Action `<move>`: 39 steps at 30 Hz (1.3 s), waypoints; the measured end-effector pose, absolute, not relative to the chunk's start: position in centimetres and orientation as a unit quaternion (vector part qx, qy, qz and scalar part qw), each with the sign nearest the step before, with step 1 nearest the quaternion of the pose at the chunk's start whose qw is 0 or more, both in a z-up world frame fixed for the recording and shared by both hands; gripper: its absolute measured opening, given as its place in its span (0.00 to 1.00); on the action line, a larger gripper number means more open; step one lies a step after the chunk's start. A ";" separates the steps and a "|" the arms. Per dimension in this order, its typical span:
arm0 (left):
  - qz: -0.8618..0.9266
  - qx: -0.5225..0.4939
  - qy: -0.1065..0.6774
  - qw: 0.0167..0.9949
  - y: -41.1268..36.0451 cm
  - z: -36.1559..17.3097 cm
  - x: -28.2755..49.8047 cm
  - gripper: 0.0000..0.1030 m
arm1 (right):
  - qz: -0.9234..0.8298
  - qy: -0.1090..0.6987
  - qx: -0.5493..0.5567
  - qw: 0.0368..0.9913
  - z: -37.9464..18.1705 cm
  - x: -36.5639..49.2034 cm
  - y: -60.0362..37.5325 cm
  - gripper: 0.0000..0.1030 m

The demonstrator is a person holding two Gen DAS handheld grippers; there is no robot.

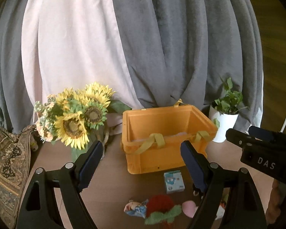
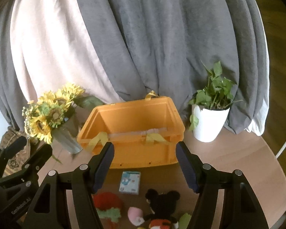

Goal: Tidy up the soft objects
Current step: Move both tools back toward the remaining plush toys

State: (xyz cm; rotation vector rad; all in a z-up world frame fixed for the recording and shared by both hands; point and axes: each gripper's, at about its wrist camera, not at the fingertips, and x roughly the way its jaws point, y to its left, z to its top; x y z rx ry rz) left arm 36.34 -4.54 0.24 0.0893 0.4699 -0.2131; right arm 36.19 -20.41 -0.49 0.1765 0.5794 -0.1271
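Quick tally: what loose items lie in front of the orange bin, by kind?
Knitted or plush toys: 2 (red-green one, black mouse)
Pink soft piece: 1
Blue patterned cloth bundle: 1
Packet: 1
Total: 5, not counting an unclear green scrap.

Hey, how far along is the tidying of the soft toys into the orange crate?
Little looks done: the orange crate shows no toys inside. Nothing is in hand; the left hand-held gripper and right hand-held gripper hold nothing. Left on the table: red knitted toy, black mouse doll, pink piece.
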 end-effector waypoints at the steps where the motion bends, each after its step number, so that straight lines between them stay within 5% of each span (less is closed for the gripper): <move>1: -0.105 0.046 0.235 0.965 -4.4 0.1 35.9 0.82 | -0.063 0.286 0.086 0.952 -0.6 35.8 -20.3 0.66; 18: -0.122 0.034 0.253 0.959 -3.2 -3.7 31.1 0.82 | -0.063 0.265 0.065 0.960 -2.4 30.0 -18.3 0.66; 39: -0.150 0.051 0.325 0.933 -5.2 -10.4 31.6 0.81 | -0.069 0.347 0.097 0.930 -9.9 29.3 -20.0 0.66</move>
